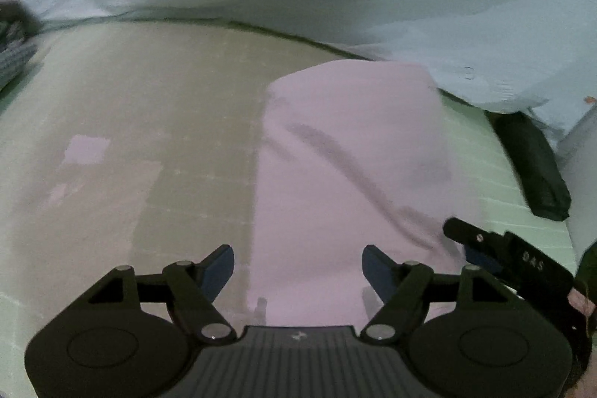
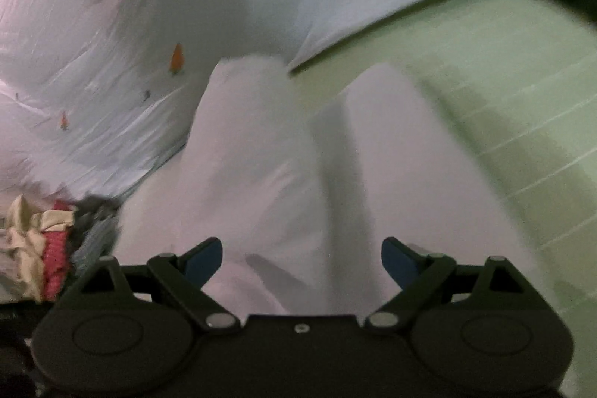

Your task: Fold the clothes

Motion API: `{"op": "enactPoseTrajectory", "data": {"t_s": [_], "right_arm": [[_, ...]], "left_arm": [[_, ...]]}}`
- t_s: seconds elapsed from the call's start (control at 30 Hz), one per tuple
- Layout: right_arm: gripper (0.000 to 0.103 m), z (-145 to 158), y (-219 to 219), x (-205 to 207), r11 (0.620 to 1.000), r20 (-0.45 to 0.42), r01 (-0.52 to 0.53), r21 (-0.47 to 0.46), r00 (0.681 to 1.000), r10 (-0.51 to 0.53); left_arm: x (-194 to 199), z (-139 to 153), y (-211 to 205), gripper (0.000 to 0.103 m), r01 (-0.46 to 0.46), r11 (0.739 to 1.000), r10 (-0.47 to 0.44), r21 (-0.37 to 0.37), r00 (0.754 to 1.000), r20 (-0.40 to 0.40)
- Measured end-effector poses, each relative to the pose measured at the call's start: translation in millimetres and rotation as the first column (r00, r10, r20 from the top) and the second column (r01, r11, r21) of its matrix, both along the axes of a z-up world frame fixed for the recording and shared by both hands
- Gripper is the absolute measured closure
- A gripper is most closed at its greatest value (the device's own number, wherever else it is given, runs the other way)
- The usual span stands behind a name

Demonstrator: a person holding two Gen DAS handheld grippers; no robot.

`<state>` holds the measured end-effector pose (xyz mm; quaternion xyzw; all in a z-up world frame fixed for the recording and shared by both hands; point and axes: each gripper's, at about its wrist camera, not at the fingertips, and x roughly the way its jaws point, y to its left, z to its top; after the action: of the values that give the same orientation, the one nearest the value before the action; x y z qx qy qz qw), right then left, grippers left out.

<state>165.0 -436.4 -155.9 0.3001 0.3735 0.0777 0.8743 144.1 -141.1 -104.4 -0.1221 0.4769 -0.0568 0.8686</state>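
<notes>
A pale pink garment [image 1: 347, 155] lies folded into a long strip on the green gridded mat [image 1: 496, 174]. My left gripper [image 1: 296, 256] hovers over the strip's near end, open, with nothing between its blue pads. From the lower right, a black finger [image 1: 485, 241] of my right gripper reaches in over the cloth's edge. In the right wrist view the same pink garment [image 2: 261, 155] shows two raised folds with a shadowed crease between them. My right gripper [image 2: 301, 248] stands open above it and holds nothing.
A light blue quilt [image 1: 335, 6] with orange carrot prints is bunched along the far side of the mat. A black bag-like object [image 1: 533, 166] lies at the right. A heap of mixed clothes [image 2: 48, 248] sits at the left, and grey striped cloth [image 1: 11, 40] lies at the far left.
</notes>
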Motion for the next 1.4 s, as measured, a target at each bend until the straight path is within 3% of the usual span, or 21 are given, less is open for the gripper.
{"op": "enactPoseTrajectory", "data": {"t_s": [0.1, 0.13, 0.2, 0.27, 0.33, 0.47, 0.57, 0.63, 0.67, 0.73, 0.8, 0.9, 1.03, 1.4], "right_arm": [[0.01, -16.7, 11.9, 15.3, 0.997, -0.056, -0.001, 0.074, 0.998, 0.006], [0.015, -20.9, 14.1, 19.0, 0.995, -0.069, 0.003, 0.105, 0.998, 0.004], [0.035, -24.3, 16.0, 22.1, 0.985, -0.067, 0.006, 0.173, 0.998, 0.006], [0.068, -18.2, 18.2, 21.3, 0.984, -0.043, 0.001, 0.178, 0.999, 0.007], [0.085, -4.8, 16.8, 15.6, 0.98, 0.013, 0.004, 0.197, 1.0, -0.006], [0.09, 40.5, 2.9, -1.8, 0.973, 0.135, 0.042, 0.226, 0.988, -0.074], [0.09, 53.7, -30.5, -17.5, 0.954, 0.168, 0.123, 0.272, 0.971, -0.173], [0.083, 49.5, -52.2, -22.6, 0.964, 0.134, 0.194, 0.182, 0.966, -0.22], [0.061, 45.2, -60.4, -22.4, 0.97, 0.093, 0.219, 0.104, 0.969, -0.229], [0.03, 30.8, -69.6, -15.5, 0.97, -0.058, 0.225, -0.096, 0.971, -0.231], [0.03, 19.0, -77.2, -15.7, 0.958, -0.135, 0.194, -0.212, 0.965, -0.225], [0.022, 10.7, -92.6, -26.4, 0.968, -0.136, 0.197, -0.157, 0.966, -0.219], [0.02, 5.5, -105.3, -26.7, 0.97, -0.14, 0.218, -0.106, 0.963, -0.231], [0.014, -7.8, -122.0, 0.5, 1.0, -0.117, 0.011, 0.006, 0.993, -0.01]], "left_arm": [[0.0, -0.3, 22.5, 0.026, -0.02, 1.0, 0.02, -0.005, 1.0, -0.013], [-0.5, -0.6, 29.9, 0.026, -0.028, 1.0, 0.028, -0.012, 0.999, -0.017], [0.0, -1.5, 39.5, 0.025, -0.038, 0.999, 0.038, -0.022, 0.999, -0.019], [1.3, -2.1, 44.0, 0.025, -0.046, 0.999, 0.046, -0.026, 0.999, -0.015], [3.6, -2.4, 44.9, 0.025, -0.053, 0.998, 0.052, -0.046, 0.999, -0.014], [10.8, -6.2, 38.9, 0.025, -0.037, 0.993, 0.036, -0.112, 0.999, -0.008], [16.0, -8.7, 27.0, 0.025, -0.016, 0.989, 0.016, -0.15, 1.0, -0.002], [19.0, -10.7, 14.0, 0.025, 0.003, 0.989, -0.003, -0.147, 1.0, -0.003], [20.0, -12.0, 6.7, 0.025, 0.012, 0.99, -0.013, -0.137, 1.0, -0.008], [21.0, -16.2, -8.2, 0.025, 0.031, 0.993, -0.034, -0.111, 0.999, -0.023], [20.5, -19.7, -20.6, 0.025, 0.041, 0.995, -0.045, -0.087, 0.998, -0.04], [19.2, -25.2, -32.9, 0.025, 0.023, 0.997, -0.029, -0.079, 0.997, -0.072], [12.1, -30.0, -48.7, 0.025, -0.001, 0.998, -0.004, -0.056, 0.995, -0.099], [8.6, -43.9, -74.1, 0.025, 0.014, 1.0, -0.012, 0.023, 0.996, -0.092]]}}
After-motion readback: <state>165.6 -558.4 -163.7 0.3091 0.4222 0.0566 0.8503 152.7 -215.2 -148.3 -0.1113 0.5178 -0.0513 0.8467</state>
